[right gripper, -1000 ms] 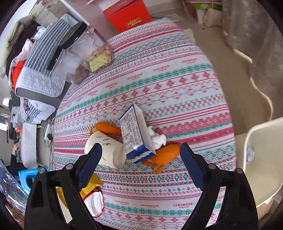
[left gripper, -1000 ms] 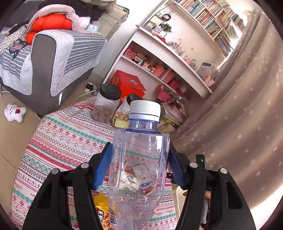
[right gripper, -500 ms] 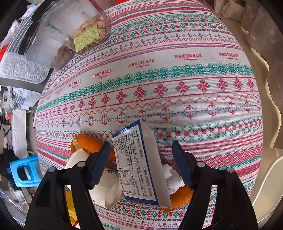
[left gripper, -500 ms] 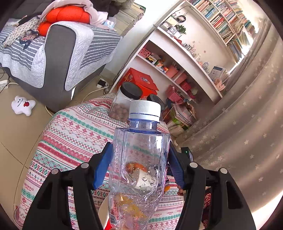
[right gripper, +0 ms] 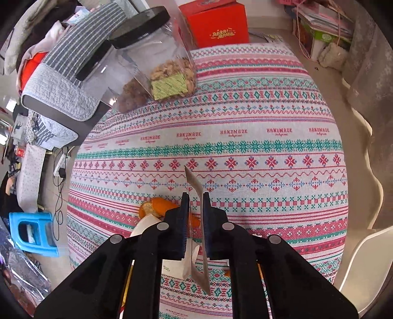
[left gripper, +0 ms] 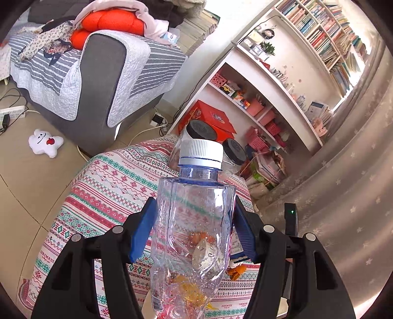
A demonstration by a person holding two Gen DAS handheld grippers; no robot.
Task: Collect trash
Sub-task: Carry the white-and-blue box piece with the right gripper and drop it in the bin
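My left gripper (left gripper: 194,225) is shut on an empty clear plastic bottle (left gripper: 194,220) with a white cap, held upright above the patterned tablecloth (left gripper: 110,186). My right gripper (right gripper: 196,220) is shut on the small blue-and-white carton (right gripper: 196,186), seen edge-on between the pads, over the tablecloth (right gripper: 245,152). Orange peel (right gripper: 152,206) and a white paper cup (right gripper: 145,225) lie just left of and under the right gripper. Through the bottle I see orange peel and a yellow wrapper, blurred.
Two black-lidded jars of nuts (right gripper: 157,63) stand at the table's far edge. A red box (right gripper: 216,22) sits on the floor beyond. A white chair (right gripper: 366,267) is at the right, a blue stool (right gripper: 34,233) at the left. A grey sofa (left gripper: 98,73) and shelves (left gripper: 270,86) stand behind.
My right gripper came down over the carton and closed on it. My left gripper kept hold of the bottle and drifted a little, so the table moved in its view.
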